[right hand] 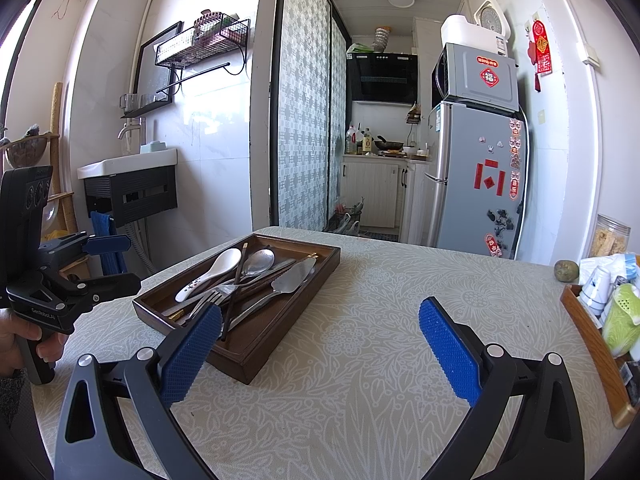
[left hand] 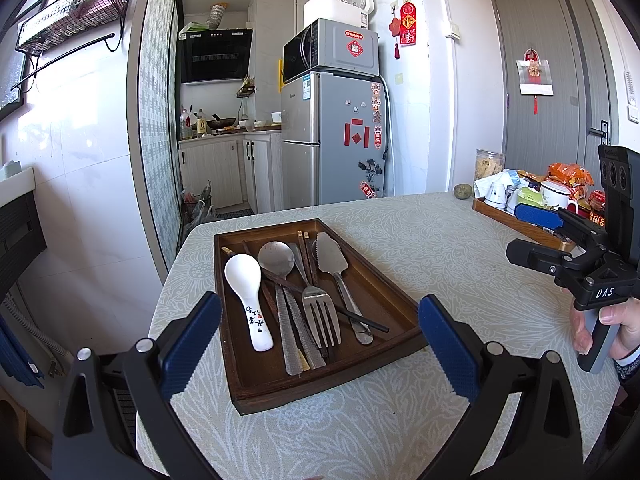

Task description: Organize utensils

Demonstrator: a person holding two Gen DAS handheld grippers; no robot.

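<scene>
Mixed metal utensils (left hand: 316, 300) lie tangled in the dark wooden tray (left hand: 400, 300) (both claws spread, empty); lifting 1 may drag others.

A dark wooden tray (left hand: 260, 384) holds jumbled utensils: white ceramic spoon (left hand: 248, 300) left, fork (left hand: 320, 312) middle, cake server (left hand: 332, 258) right.

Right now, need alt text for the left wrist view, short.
A dark wooden tray of jumbled utensils sits on a patterned tablecloth, framed by the open left gripper. In it lie a white ceramic spoon, a metal fork, a cake server and chopsticks; the right gripper hovers at right.
</scene>
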